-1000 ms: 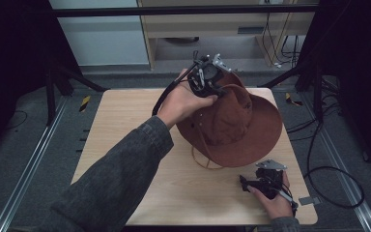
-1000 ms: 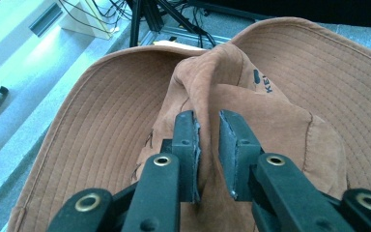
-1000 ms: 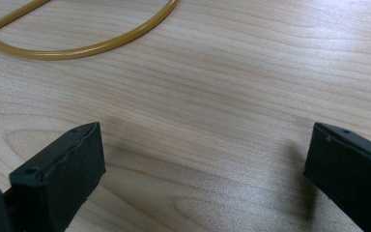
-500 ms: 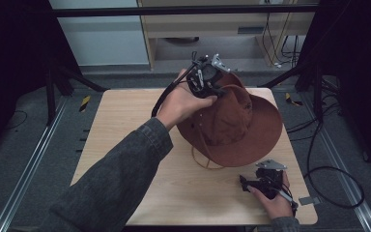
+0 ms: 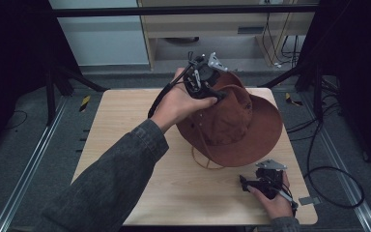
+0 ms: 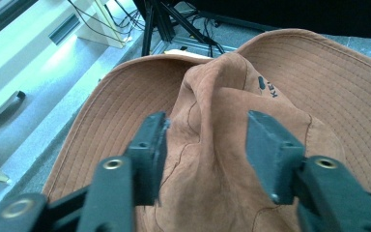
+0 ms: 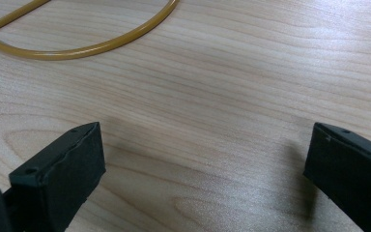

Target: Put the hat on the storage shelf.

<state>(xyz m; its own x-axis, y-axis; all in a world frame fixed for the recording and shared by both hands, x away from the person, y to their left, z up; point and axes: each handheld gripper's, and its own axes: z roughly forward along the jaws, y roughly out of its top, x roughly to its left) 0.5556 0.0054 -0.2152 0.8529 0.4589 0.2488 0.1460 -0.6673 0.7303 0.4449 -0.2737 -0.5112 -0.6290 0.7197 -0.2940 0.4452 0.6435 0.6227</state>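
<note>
We cannot see the near-left part of the table (image 5: 125,125), which our left sleeve (image 5: 111,188) covers. The hat (image 5: 236,125) hides the table's far-right part, and its cord (image 5: 203,162) is only partly seen, looping out from under the brim. Small black lettering on the crown is cut off and unreadable in the left gripper view.

The table is pale wood, standing on grey floor between metal rails, with black stands, a pale cabinet and trailing cables behind.

Our left gripper (image 6: 207,140) sits over the far-left side of the hat's crown, jaws partly apart with a fold of brown suede between them; whether they actually pinch it we cannot tell. Our right gripper (image 5: 244,182) rests low at the near-right corner, just in front of the brim, jaws spread wide over bare wood, holding nothing, the cord (image 7: 77,48) well ahead of them.
</note>
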